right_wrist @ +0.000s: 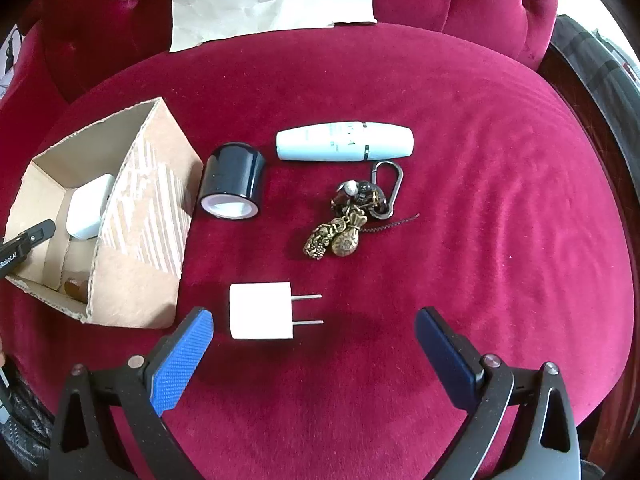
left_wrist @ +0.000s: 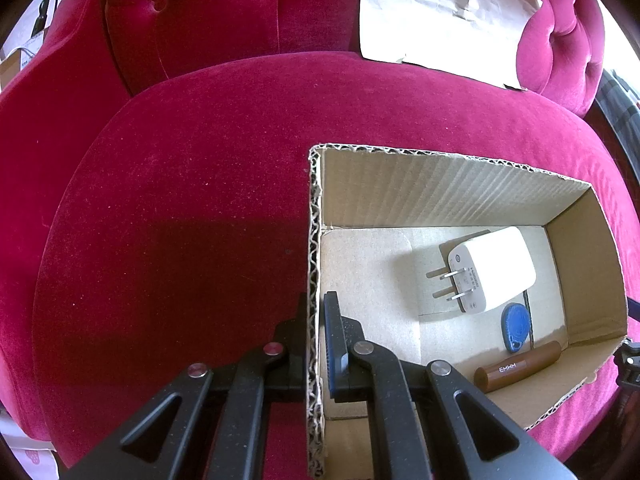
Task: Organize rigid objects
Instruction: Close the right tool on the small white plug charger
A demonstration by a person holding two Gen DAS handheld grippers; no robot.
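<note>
Crimson velvet cushion point(right_wrist: 440, 160), corrugated cardboard box point(left_wrist: 440, 184), cubic white plug point(right_wrist: 262, 316)

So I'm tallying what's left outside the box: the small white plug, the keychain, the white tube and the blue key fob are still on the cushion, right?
Not quite. The blue key fob is already inside the cardboard box, as the left wrist view shows. The fourth item still on the cushion is the dark tape roll, seen in the right wrist view with the small white plug, keychain and white tube.
</note>
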